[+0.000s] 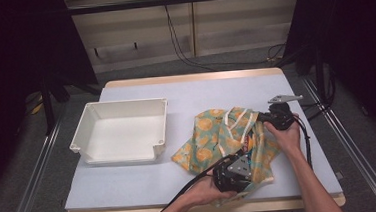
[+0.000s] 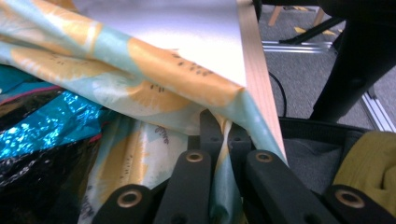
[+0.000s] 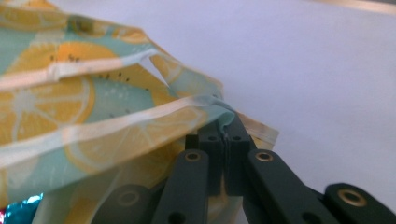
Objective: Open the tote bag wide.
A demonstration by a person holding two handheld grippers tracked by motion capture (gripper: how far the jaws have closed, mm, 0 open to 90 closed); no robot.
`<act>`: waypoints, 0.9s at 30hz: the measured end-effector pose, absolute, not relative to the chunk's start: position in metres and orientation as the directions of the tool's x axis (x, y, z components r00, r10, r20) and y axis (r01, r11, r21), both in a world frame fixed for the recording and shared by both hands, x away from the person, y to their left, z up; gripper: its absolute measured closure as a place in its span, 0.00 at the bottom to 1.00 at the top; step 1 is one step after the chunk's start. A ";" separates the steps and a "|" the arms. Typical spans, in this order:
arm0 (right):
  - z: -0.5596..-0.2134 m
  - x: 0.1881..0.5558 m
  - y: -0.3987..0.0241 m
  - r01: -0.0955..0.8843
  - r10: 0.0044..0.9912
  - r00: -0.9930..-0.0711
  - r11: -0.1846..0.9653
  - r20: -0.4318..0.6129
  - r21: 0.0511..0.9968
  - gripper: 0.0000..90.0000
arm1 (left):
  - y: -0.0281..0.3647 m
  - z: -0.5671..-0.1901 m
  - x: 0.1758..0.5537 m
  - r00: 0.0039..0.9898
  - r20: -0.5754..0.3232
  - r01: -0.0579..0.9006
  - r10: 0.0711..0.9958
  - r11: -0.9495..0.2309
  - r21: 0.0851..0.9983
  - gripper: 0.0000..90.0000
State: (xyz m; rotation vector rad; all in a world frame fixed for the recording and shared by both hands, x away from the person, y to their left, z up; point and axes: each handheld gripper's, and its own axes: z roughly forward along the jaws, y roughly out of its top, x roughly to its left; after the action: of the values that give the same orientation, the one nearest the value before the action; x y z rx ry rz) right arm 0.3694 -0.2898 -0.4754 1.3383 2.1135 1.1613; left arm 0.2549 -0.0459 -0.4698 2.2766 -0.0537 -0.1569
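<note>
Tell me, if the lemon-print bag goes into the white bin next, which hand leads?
Probably left. Both grippers are shut on the bag, but the left gripper sits nearer the bin than the right gripper.

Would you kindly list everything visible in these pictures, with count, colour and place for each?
fabric bag: one, teal with orange citrus print and pale straps, right half of the table, pinched at two edges.
shiny packet: one, blue and black foil, showing inside the bag's opening.
bin: one, white, open-topped, left half of the table.
table: one, pale grey top with wooden edge, centre of the high view.
left gripper: one, black, near edge of the table, shut on the bag's fabric.
right gripper: one, black, right side of the bag, shut on its edge.
hands: two, each holding a gripper.
</note>
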 end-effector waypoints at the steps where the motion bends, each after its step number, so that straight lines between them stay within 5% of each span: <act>1: -0.476 0.368 -0.288 0.559 0.873 -0.477 0.207 0.107 0.803 0.95 | -0.045 -0.469 0.256 0.991 -0.098 0.016 -0.092 -0.643 0.765 0.94; 3: -0.474 0.365 -0.288 0.557 0.873 -0.474 0.192 0.119 0.808 0.89 | -0.042 -0.466 0.258 0.991 -0.114 0.049 -0.063 -0.632 0.773 0.88; 4: -0.469 0.361 -0.291 0.550 0.869 -0.477 0.180 0.130 0.815 0.78 | -0.041 -0.465 0.260 0.991 -0.115 0.050 -0.066 -0.621 0.782 0.83; 14: -0.436 0.323 -0.301 0.508 0.849 -0.503 0.138 0.163 0.850 0.45 | -0.026 -0.442 0.270 0.991 -0.129 0.125 0.032 -0.550 0.825 0.68; 23: -0.413 0.290 -0.305 0.480 0.834 -0.530 0.150 0.150 0.864 0.37 | -0.012 -0.418 0.276 0.991 -0.121 0.133 0.057 -0.522 0.843 0.63; 27: -0.408 0.273 -0.301 0.471 0.829 -0.543 0.169 0.133 0.866 0.38 | -0.010 -0.404 0.284 0.991 -0.110 0.132 0.073 -0.512 0.849 0.70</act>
State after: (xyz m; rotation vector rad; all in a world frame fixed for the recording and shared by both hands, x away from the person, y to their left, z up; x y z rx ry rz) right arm 0.2733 -0.3012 -0.4078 1.2334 2.0817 1.3267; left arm 0.2842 -0.0102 -0.4041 2.1106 0.1438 -0.0729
